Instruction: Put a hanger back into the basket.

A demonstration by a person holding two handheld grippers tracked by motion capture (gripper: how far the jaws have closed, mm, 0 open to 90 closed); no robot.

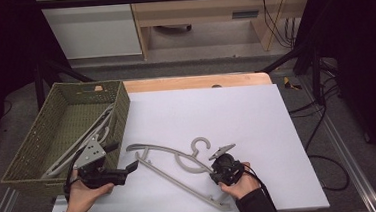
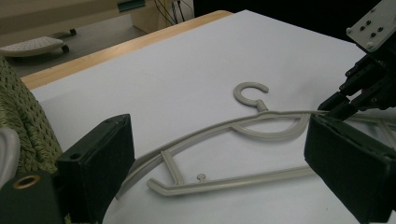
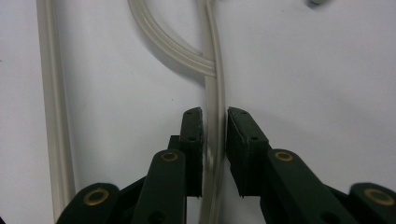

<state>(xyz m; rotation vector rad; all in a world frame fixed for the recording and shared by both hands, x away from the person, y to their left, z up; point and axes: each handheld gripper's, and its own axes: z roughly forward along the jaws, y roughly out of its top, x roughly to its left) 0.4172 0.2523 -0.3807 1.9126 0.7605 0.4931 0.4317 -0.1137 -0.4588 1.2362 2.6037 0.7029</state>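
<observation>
Sitting at the far left, the green basket (image 1: 33,142) is already holding hangers. Just right of it, the left gripper (image 2: 219,154) is waiting with jaws apart, nothing between them. Rightward, the right gripper (image 3: 215,140) is pinching an arm of the grey hanger (image 1: 180,169), lying between both tongs; it is probably heading basketward next. White sheet (image 1: 237,117) is covering the wooden table; desks are standing behind.
</observation>
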